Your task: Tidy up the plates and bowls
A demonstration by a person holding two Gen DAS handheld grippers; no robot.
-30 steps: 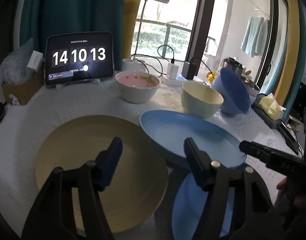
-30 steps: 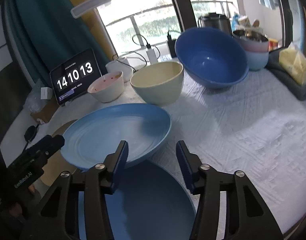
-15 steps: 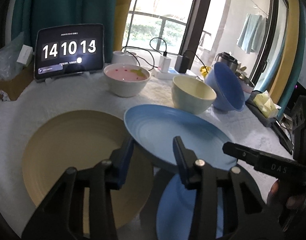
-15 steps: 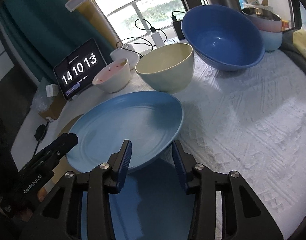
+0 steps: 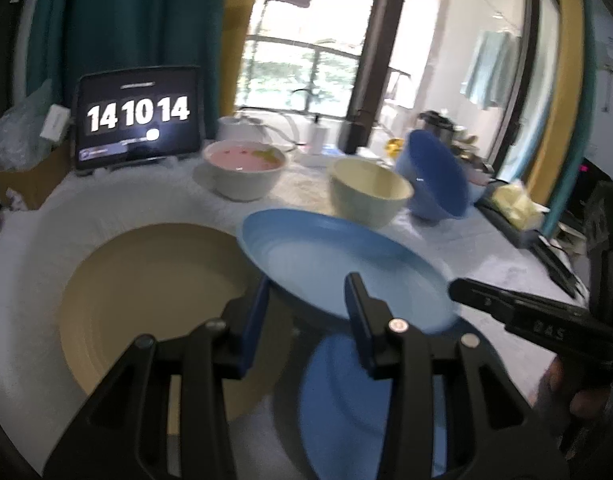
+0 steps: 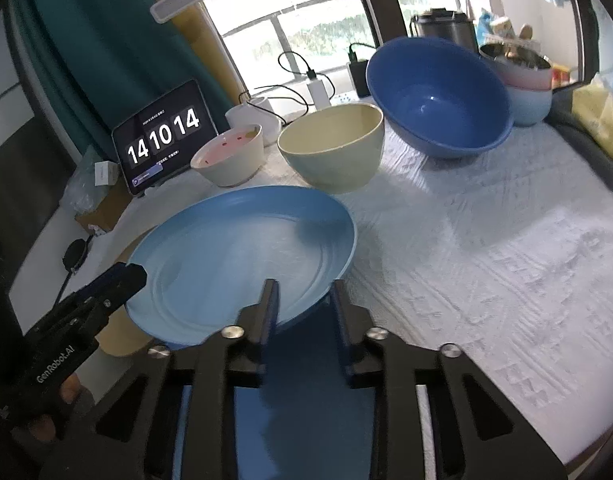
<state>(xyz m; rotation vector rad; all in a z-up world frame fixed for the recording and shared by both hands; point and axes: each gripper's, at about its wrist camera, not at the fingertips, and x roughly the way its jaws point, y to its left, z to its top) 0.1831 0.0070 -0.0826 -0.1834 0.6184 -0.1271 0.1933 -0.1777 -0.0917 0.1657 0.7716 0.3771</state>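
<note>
Now both grippers grasp the light blue plate (image 6: 242, 256): right gripper (image 6: 302, 300) has clenched its near rim, left gripper (image 5: 306, 300) is closing on it, ready for stacking.

Left wrist view blurred throughout; small text under clock digits on tablet (image 5: 137, 118) unreadable. Dark blue plate (image 5: 346, 396) cut by bottom edge, partly hidden behind fingers (image 5: 356, 316) of left gripper (image 5: 306, 316) and under light blue plate (image 5: 342, 264). Tan plate (image 5: 146, 292) overlapped at its right by light blue plate. Contact of right gripper (image 6: 302, 312) on light blue plate rim unclear. Items at table's far right corner (image 6: 518, 60) too crowded to identify.
</note>
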